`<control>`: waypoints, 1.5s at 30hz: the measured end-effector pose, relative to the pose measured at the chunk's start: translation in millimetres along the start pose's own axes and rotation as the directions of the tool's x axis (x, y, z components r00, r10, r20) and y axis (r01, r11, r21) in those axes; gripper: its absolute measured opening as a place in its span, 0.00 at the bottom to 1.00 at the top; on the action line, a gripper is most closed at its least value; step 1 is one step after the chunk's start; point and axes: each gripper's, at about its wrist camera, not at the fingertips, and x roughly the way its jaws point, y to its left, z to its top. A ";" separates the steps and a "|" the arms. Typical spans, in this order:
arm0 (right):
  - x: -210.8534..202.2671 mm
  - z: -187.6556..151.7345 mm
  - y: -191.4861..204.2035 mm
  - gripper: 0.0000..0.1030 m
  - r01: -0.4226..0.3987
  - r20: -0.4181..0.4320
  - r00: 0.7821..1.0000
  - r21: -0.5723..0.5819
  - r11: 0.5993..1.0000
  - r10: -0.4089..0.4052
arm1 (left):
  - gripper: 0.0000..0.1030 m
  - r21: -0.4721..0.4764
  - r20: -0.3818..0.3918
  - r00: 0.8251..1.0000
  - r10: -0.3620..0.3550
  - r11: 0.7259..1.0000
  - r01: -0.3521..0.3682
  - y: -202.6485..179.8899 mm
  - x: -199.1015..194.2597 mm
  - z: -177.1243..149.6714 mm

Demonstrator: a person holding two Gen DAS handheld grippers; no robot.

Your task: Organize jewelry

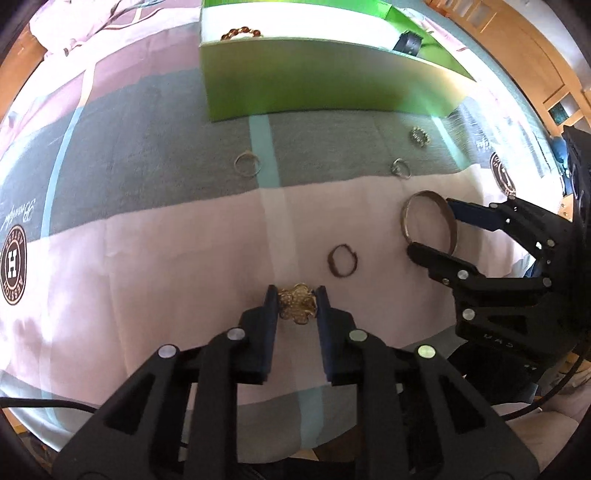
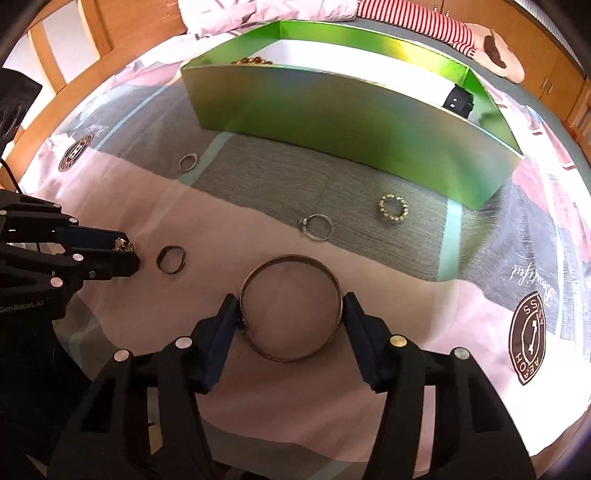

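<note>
Left tongs (image 1: 297, 301) pinched on gold filigree brooch (image 1: 297, 302); right tongs (image 2: 291, 312) closed against large bangle (image 2: 290, 307) (on bedspread (image 2: 229, 236)), green box (image 2: 332, 122) at twelve o'clock.

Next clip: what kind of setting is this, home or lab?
Probably a home bedroom. The jewelry lies on a printed bedsheet rather than a bench, wooden cabinet doors line the back, and a soft toy in red-and-white stripes lies behind the green box.
</note>
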 end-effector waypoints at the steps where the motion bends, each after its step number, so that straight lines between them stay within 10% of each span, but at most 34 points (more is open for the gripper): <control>1: -0.8 1.1 -4.2 0.56 0.011 0.007 1.000 0.011 1.000 -0.011 | 0.20 0.003 0.008 1.000 -0.005 1.000 0.004 -0.5 -1.7 2.5; 12: -11.3 12.4 -45.7 0.56 0.045 0.032 0.998 0.134 0.990 -0.050 | 0.20 0.098 0.068 0.997 -0.043 0.995 0.036 -18.1 -9.2 83.6; 45: 1.0 0.7 -36.0 0.59 0.035 0.008 0.999 0.090 0.995 -0.036 | 0.21 0.077 0.053 0.997 0.059 0.995 -0.063 -27.9 23.1 66.4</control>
